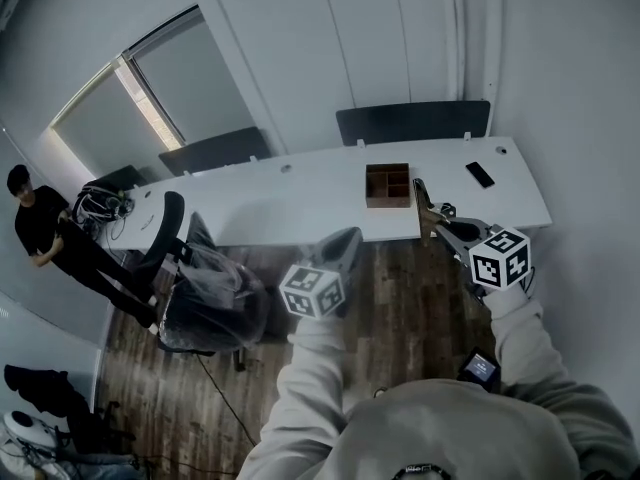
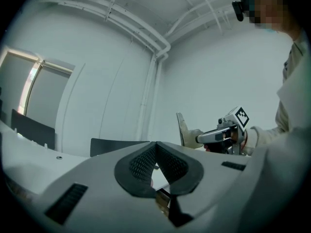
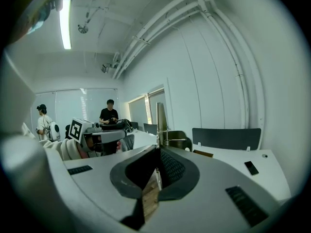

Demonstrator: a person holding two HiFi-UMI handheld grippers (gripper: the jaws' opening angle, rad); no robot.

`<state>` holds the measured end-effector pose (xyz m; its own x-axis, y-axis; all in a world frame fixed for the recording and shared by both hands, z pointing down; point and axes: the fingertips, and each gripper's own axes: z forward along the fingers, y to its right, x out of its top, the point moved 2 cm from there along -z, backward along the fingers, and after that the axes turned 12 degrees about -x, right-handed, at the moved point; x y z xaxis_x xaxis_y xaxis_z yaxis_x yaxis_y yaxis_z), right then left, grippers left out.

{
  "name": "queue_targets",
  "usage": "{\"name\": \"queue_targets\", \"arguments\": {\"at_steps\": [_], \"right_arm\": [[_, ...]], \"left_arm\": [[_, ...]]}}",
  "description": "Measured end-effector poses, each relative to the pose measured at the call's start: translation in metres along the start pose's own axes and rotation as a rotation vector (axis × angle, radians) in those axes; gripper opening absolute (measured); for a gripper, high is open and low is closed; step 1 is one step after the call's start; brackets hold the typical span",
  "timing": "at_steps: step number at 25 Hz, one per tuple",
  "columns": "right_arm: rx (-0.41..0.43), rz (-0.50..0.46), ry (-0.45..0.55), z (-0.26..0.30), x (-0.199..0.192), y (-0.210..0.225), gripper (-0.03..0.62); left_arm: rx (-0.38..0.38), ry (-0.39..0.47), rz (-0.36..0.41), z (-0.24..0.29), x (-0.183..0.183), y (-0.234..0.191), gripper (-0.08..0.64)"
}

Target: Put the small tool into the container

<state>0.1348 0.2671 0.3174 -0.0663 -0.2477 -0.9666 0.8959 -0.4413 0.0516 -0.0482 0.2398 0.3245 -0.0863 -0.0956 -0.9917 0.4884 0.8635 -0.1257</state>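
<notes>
1. Container [image 1: 388, 185], in the head view, is a wooden tray with compartments on the long white table [image 1: 300, 183], with a phone [image 1: 480, 174] off to its right. The person stands back from the table. The right gripper [image 1: 422, 196] points toward the container but is short of it, and the left gripper [image 1: 348, 243] hangs beside it over the wooden floor. The tool is too small to pick out here.
2. Left gripper view: the left gripper [image 2: 155, 147] has its jaws together with nothing between them. The right gripper [image 2: 182, 126] shows across from it, held up in the air.
3. Right gripper view: the right gripper [image 3: 158, 152] has its jaws pressed together on a thin metal piece standing up from the pads, which I take to be the small tool [image 3: 159, 123]. The container [image 3: 204, 153] lies ahead on the table, apart from it.
4. Progress, as I judge it: the tool is picked up. Carrying it over the container and releasing it remain.
</notes>
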Motion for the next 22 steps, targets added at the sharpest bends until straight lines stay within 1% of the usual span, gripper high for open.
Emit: {"name": "queue_targets", "arguments": {"at_steps": [3, 8, 10, 12, 14, 16, 18, 22], "right_arm": [[0.008, 0.011, 0.004, -0.006, 0.0, 0.011, 0.022], [0.006, 0.045, 0.0, -0.02, -0.014, 0.03, 0.021], [0.012, 0.079, 0.008, -0.024, -0.015, 0.038, 0.021], [0.009, 0.106, 0.016, -0.029, -0.018, 0.045, 0.021], [0.003, 0.105, 0.011, -0.034, -0.025, 0.05, 0.021], [-0.002, 0.101, 0.004, -0.039, -0.03, 0.06, 0.021], [-0.014, 0.11, 0.002, -0.041, -0.032, 0.076, 0.021], [-0.029, 0.105, -0.007, -0.04, -0.035, 0.097, 0.021]], "left_arm": [[0.007, 0.0, -0.001, 0.01, 0.003, 0.005, -0.003], [0.005, -0.018, 0.006, 0.026, -0.001, 0.015, -0.003], [0.008, -0.027, 0.007, 0.03, -0.006, 0.013, -0.003], [0.019, -0.034, -0.017, 0.033, -0.018, 0.007, -0.003], [0.0, -0.024, -0.03, 0.041, -0.023, 0.009, -0.003], [-0.022, -0.022, -0.017, 0.055, -0.02, 0.012, -0.003], [-0.027, -0.024, -0.018, 0.07, -0.021, 0.009, -0.003], [0.024, -0.026, -0.09, 0.076, -0.038, -0.015, -0.003]]}}
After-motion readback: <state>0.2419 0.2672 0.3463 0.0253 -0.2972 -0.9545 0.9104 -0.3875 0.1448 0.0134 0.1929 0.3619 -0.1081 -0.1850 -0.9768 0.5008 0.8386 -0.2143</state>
